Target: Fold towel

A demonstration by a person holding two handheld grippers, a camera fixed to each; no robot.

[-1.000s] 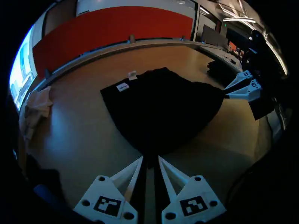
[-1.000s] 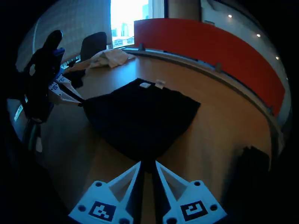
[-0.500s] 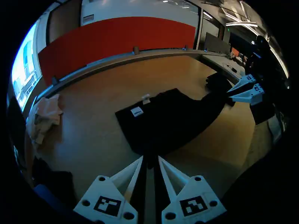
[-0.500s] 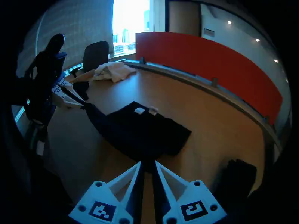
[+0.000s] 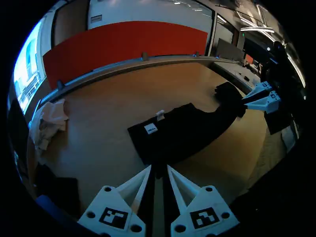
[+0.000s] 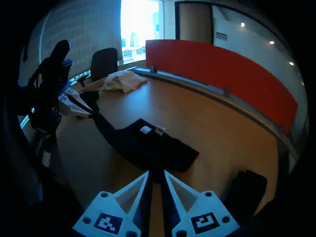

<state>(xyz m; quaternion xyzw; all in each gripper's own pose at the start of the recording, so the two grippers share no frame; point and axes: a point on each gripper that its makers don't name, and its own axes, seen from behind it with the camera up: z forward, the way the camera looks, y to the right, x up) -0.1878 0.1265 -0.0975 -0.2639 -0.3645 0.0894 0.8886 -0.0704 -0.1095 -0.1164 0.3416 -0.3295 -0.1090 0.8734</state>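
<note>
The left hand-held gripper (image 5: 159, 168) and the right hand-held gripper (image 6: 157, 172) each pinched a corner of the dark towel (image 5: 185, 128) mid-frame on the bench (image 5: 98, 130), and a hard tug could have pulled a corner loose.
</note>
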